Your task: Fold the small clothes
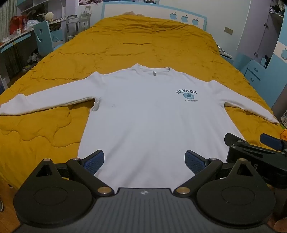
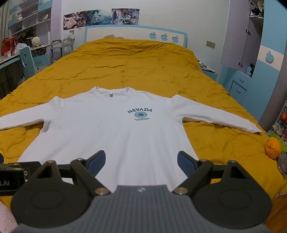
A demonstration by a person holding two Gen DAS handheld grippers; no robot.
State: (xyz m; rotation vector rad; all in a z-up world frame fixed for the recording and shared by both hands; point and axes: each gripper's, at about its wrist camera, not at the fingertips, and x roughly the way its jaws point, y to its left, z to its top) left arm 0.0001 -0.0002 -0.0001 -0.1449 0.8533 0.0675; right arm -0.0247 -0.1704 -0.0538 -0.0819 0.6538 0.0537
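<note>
Garment under inspection: one white long-sleeved sweatshirt [image 1: 143, 114] lies face up and flat on the mustard quilt [image 1: 136, 41], collar toward the headboard [image 1: 154, 12], hem toward you, both sleeves stretched out to either side. That spread layout reads as preparation; nothing is folded yet, so the task stands at its beginning.

Your left gripper [image 1: 144, 161] hovers over the hem with its blue pads [image 1: 95, 161] spread wide and nothing between them. Your right gripper [image 2: 141, 161] is likewise spread and holding nothing, poised over the hem toward the shirt's right-hand side. In the left view it shows at the right edge, near the hem corner. Whether either pad touches the cloth cannot be told.

Judgement: both tools sit at the hem because the two bottom corners are the natural pick points for a first fold. The quilt is puffy and creased, so expect the fabric to drag.

Containers: none is in use on the bed. An orange object [image 2: 273, 147] sits by the bed's right edge; its nature is unclear.
</note>
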